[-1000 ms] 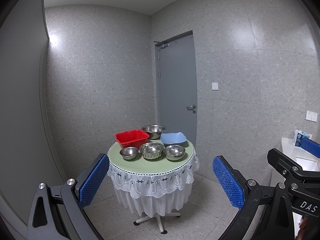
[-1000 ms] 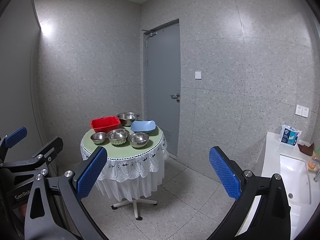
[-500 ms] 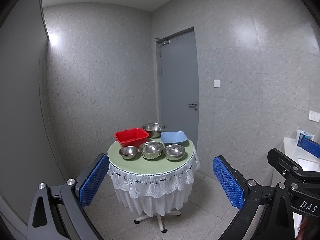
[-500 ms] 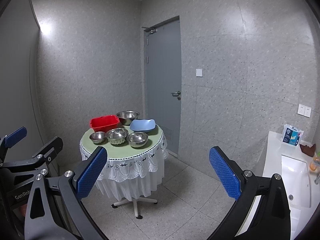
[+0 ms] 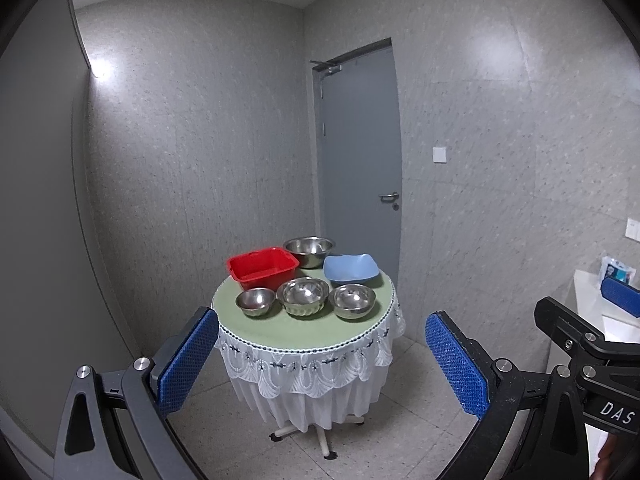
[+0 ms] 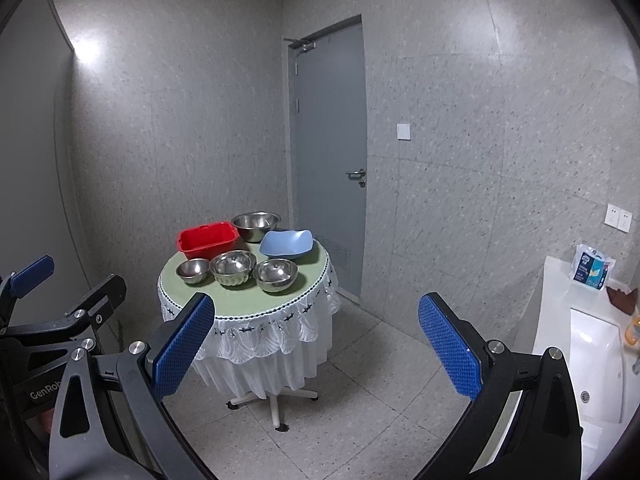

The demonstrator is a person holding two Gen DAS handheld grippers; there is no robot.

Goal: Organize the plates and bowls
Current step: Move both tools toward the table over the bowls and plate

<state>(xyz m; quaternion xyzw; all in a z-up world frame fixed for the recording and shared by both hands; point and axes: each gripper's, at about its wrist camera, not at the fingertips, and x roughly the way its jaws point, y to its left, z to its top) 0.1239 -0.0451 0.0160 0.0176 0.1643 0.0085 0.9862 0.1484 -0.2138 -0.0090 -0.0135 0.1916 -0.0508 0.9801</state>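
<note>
A round table point(image 5: 296, 330) point(image 6: 248, 300) with a green top and white lace skirt stands ahead. On it sit a red plastic tub point(image 5: 262, 267) point(image 6: 207, 237), a large steel bowl point(image 5: 309, 249) point(image 6: 256, 224) behind it, a blue square bowl point(image 5: 351, 269) point(image 6: 286, 243), and three small steel bowls in a front row point(image 5: 256, 301) point(image 5: 303, 296) point(image 5: 352, 300) point(image 6: 234, 265). My left gripper point(image 5: 320, 360) and right gripper point(image 6: 316, 352) are both open and empty, held well short of the table.
A grey closed door point(image 5: 360, 168) point(image 6: 332, 152) is behind the table. A white counter with a sink point(image 6: 592, 360) and a tissue pack point(image 6: 592, 266) is at the right. Tiled floor point(image 6: 360, 400) lies between me and the table.
Both grippers have moved slightly closer to the table; the table and bowls look a little larger. Both stay open. No bowl has moved.
</note>
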